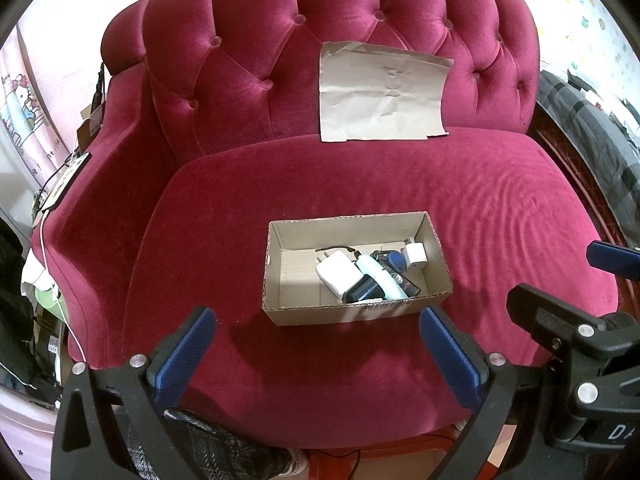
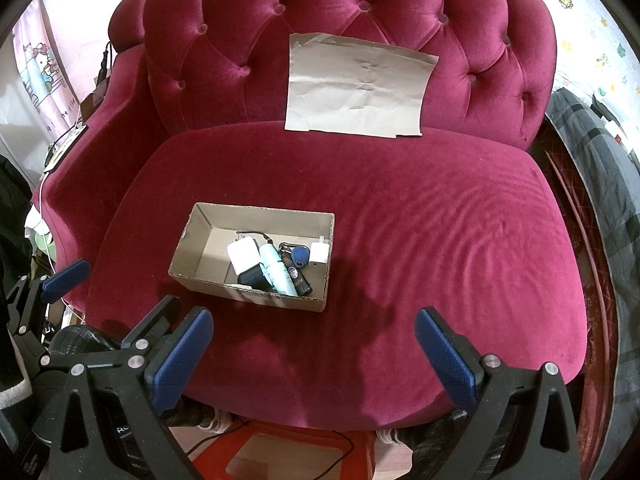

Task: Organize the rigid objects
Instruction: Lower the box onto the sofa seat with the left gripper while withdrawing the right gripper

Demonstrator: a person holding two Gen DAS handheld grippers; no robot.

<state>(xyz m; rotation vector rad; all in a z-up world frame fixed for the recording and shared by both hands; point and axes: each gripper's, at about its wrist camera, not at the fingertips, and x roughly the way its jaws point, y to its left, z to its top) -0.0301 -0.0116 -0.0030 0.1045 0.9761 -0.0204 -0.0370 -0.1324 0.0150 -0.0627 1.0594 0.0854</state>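
Note:
An open cardboard box [image 1: 280, 240] [image 2: 200, 224] sits on the seat of a crimson velvet sofa [image 1: 360, 184] [image 2: 400, 208]. Inside lie a white charger [image 1: 336, 270] [image 2: 242, 256], a pale mint tube [image 1: 378, 276] [image 2: 274, 268], a black block [image 1: 362, 290] [image 2: 252, 278], a dark stick [image 1: 404, 282] [image 2: 298, 276], a blue key fob [image 1: 396, 258] [image 2: 300, 256] and a small white plug [image 1: 416, 256] [image 2: 320, 254]. My left gripper [image 1: 316, 344] hovers open just in front of the box, holding nothing. My right gripper [image 2: 314, 344] is open and empty, right of the box.
A creased sheet of brown paper [image 1: 380, 96] [image 2: 356, 84] leans on the tufted backrest. Cables and clutter crowd the sofa's left arm [image 1: 60, 184]. Dark plaid bedding [image 2: 600, 184] lies at the right. A red stool [image 2: 288, 452] stands below the seat's front edge.

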